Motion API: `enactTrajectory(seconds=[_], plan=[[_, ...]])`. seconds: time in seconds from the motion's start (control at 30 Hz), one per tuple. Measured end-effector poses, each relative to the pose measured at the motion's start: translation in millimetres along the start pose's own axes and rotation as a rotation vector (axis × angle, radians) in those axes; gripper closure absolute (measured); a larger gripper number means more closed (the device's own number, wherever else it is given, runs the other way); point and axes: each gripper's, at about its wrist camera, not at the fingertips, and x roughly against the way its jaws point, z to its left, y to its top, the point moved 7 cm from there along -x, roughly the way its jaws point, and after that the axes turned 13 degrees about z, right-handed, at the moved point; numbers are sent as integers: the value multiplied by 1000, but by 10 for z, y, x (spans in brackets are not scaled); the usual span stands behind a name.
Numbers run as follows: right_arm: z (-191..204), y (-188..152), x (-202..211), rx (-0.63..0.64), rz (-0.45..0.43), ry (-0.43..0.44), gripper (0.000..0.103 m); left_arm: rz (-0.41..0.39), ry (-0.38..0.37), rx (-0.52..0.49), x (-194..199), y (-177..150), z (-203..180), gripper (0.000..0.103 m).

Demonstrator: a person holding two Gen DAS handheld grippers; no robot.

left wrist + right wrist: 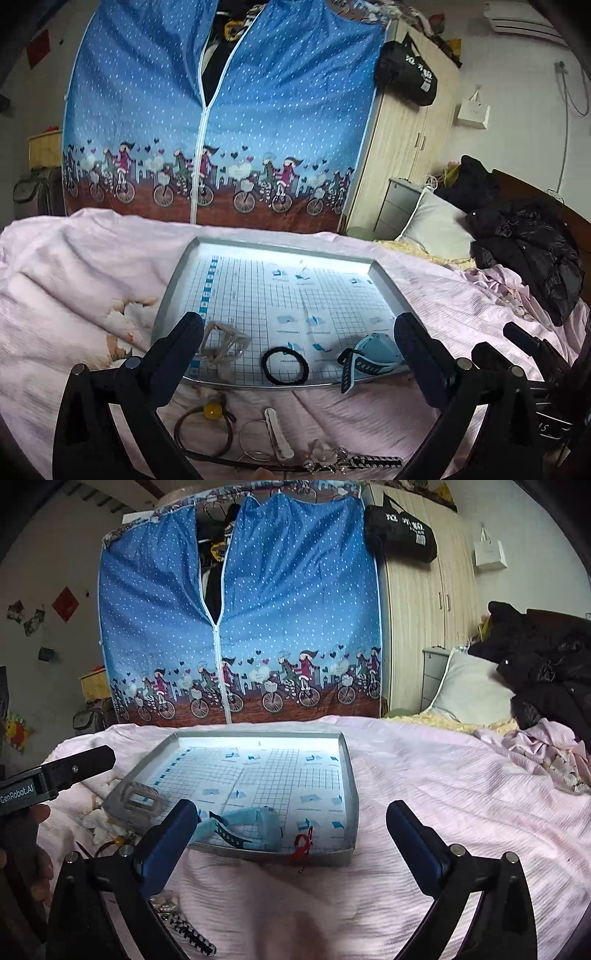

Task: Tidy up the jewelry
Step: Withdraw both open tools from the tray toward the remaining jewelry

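Observation:
A shallow grey tray (173, 288) lined with grid paper lies on the pink bedspread. Along its near edge rest a clear packet with a beige square piece (221, 345), a black hair tie (285, 366) and a light blue watch (373, 354). In the right wrist view the watch (251, 825) sits beside a red string (303, 843) draped over the tray's rim (349, 775). On the bedspread in front lie a yellow-bead hair tie (211, 410), a white clip (275, 432) and a checkered clip (376, 460). My left gripper (299, 332) and right gripper (291, 808) both hover open and hold nothing.
A blue fabric wardrobe (221, 110) stands behind the bed. At the right are a wooden cupboard (413, 129), a pillow (436, 229) and black coats (528, 236). A hand (22, 830) holds the left gripper's body (55, 775) at the tray's left.

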Motion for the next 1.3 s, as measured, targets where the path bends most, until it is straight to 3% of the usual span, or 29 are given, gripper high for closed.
enactTrajectory(seconds=[0.23, 0.4, 0.8, 1.07, 1.3], plan=[[160, -64, 575, 40, -93, 22, 0, -116, 0, -69, 665, -212, -193, 2], [222, -228, 851, 27, -106, 30, 0, -118, 33, -73, 981, -491, -241, 2], [394, -681, 1319, 43, -84, 46, 0, -15, 152, 32, 1435, -1183, -49, 2], [441, -915, 1430, 23, -29, 62, 0, 96, 183, 19, 1394, -1466, -127, 2], [470, -1022, 1250, 27, 68, 70, 0, 171, 201, -11, 1204, -1532, -83, 2]])
